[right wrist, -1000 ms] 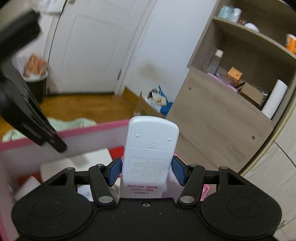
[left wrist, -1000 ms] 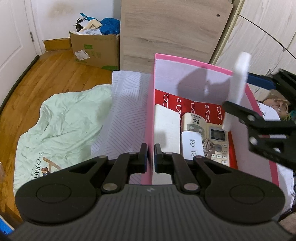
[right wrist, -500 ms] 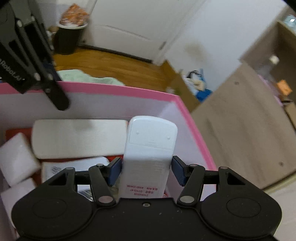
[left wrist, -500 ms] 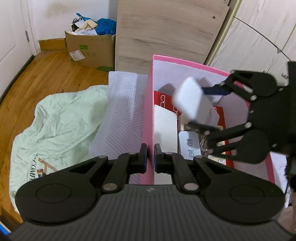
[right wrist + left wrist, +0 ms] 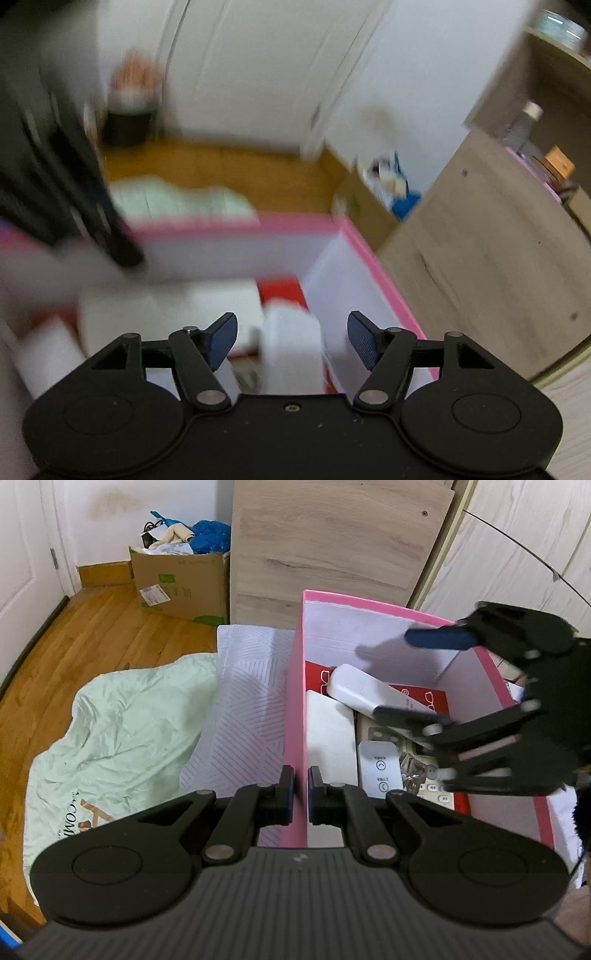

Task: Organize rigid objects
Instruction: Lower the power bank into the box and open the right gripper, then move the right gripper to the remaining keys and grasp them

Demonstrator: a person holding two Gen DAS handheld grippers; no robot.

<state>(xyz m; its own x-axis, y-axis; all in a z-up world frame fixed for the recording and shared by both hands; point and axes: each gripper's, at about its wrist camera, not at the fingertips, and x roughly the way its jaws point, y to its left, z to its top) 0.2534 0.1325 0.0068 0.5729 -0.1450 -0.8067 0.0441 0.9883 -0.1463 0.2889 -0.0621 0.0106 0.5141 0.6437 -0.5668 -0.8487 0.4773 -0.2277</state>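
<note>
Left gripper (image 5: 301, 788): angled steeply down, fingers clenched on the pink box (image 5: 295, 701) wall, one finger either side. Right gripper (image 5: 290, 338): tilted down over the box interior, jaws opening, pads clear of the white remote (image 5: 364, 692). Remote: released, lying in the box just ahead of my right fingers, atop the other remotes (image 5: 380, 770). Right view blurred.

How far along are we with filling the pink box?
Done: several remotes already lie in the pink box, the white remote on top. In hand: the right gripper is opening, pads clear of it; the left gripper clamps the box wall. Left: nothing else to pack is in view.
</note>
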